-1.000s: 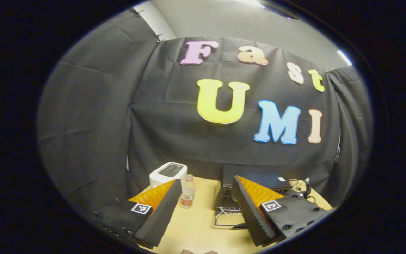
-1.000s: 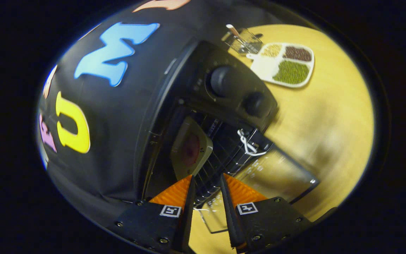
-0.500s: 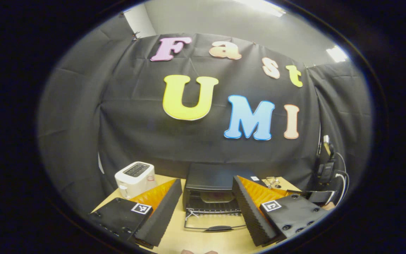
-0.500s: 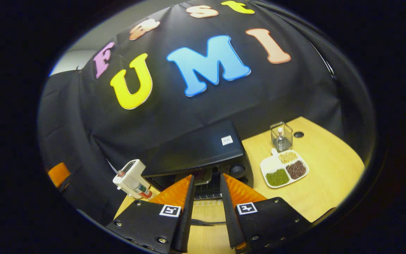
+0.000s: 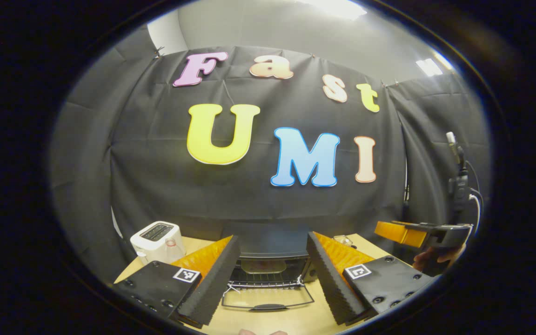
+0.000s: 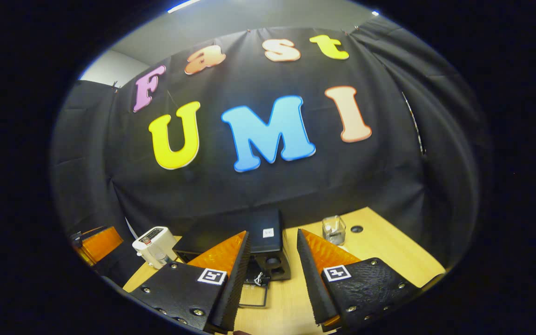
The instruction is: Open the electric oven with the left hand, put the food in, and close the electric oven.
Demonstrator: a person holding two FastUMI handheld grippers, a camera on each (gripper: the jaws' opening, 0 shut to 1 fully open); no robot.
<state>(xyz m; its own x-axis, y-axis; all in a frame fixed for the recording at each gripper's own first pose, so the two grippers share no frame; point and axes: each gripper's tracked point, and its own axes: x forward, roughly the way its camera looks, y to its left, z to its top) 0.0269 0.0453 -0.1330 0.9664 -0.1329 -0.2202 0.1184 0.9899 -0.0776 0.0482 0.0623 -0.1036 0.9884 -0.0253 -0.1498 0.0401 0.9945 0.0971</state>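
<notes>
Left hand-held gripper [image 5: 270, 274]: fingers spread wide, holding nothing, now squared up to the electric oven [image 5: 268, 260] after swinging round from the toaster side. Right hand-held gripper [image 6: 272, 279]: fingers parted with a narrow gap, empty, pulled back and levelled from close at the oven mouth a second ago; also seen at the right edge of the left gripper view, gripped by a hand [image 5: 435, 256]. Oven door [image 5: 265, 298] folded down flat on the desk [image 6: 389, 251]. Food tray [image 5: 263, 266] resting on the rack inside. Judged: loading finished, closing the door outstanding, left side best placed. Pale wooden desk also carrying a white toaster [image 5: 157, 241] left of the oven and a clear glass cup [image 6: 333, 230] to its right. Black cloth wall behind; grey ceiling with light panels above.
</notes>
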